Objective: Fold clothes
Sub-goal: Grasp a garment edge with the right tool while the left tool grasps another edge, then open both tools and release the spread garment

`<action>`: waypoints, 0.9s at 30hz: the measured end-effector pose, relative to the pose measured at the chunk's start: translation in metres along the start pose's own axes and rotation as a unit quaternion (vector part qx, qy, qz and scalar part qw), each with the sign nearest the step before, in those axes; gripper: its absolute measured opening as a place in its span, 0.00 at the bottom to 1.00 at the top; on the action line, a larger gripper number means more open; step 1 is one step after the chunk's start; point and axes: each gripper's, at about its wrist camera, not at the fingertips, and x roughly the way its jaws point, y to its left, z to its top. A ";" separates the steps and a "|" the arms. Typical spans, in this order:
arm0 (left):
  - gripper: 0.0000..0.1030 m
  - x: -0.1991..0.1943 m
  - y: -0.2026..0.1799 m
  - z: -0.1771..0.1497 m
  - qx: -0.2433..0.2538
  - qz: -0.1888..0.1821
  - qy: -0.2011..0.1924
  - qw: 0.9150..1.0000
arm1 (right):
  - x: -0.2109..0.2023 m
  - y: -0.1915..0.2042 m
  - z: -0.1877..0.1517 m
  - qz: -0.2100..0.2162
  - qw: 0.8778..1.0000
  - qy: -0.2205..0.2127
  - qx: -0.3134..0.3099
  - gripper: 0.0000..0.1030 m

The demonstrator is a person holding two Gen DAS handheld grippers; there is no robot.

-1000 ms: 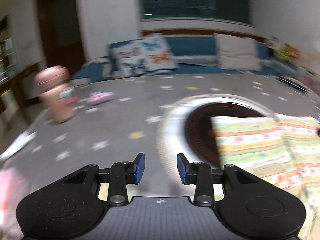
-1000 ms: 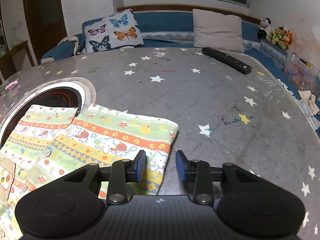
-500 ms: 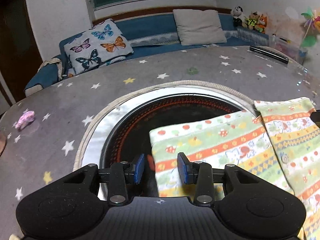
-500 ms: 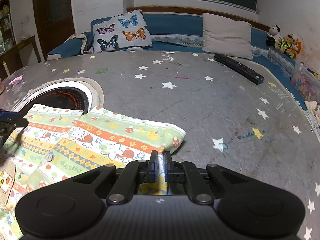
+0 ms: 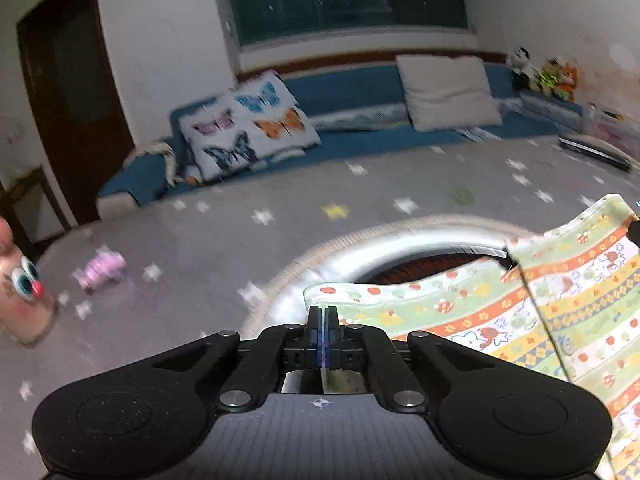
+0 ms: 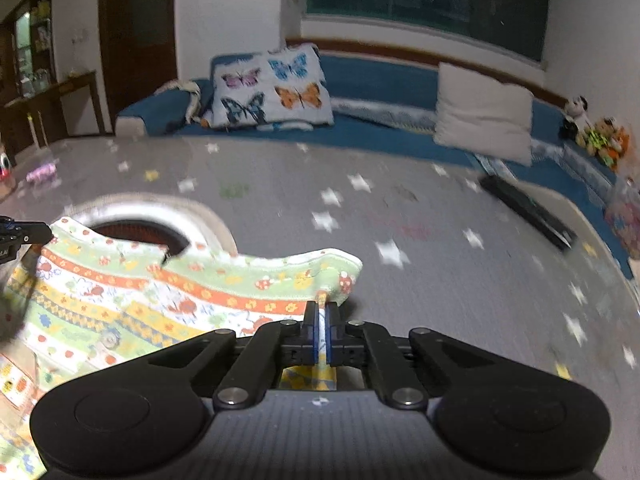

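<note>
On the left, the left gripper [image 5: 321, 322], apart half a second ago, is now clamped on the near corner of the striped garment [image 5: 460, 320], which lies over the table's [image 5: 240, 240] round burner recess [image 5: 420, 268]. Rightward, the right gripper [image 6: 321, 316] stays pinched on the opposite corner [image 6: 332, 280]. Both corners lifted, the fold can likely begin.

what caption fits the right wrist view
Right gripper shut on the patterned garment, lifting its corner off the star-print table.
</note>
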 end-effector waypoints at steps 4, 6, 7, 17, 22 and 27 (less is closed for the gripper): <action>0.01 0.018 0.011 0.011 0.002 0.034 0.004 0.999 | 0.028 0.012 0.022 0.004 1.000 -0.005 -0.015 0.03; 0.02 0.028 0.015 0.011 0.000 0.042 0.019 0.999 | 0.042 0.013 0.027 0.005 1.000 0.009 -0.012 0.06; 0.04 0.031 0.017 0.009 0.001 0.047 0.026 0.999 | 0.046 0.014 0.028 0.006 1.000 0.015 -0.015 0.07; 0.30 -0.016 -0.018 -0.011 0.026 0.004 0.025 0.999 | -0.023 0.016 -0.010 0.056 0.997 0.031 -0.042 0.20; 0.32 -0.060 -0.065 -0.027 0.059 -0.069 0.013 0.996 | -0.076 0.029 -0.061 0.076 0.995 0.045 -0.051 0.21; 0.33 -0.097 -0.109 -0.040 0.082 -0.135 0.001 0.987 | -0.119 0.033 -0.109 0.055 0.997 0.030 -0.036 0.32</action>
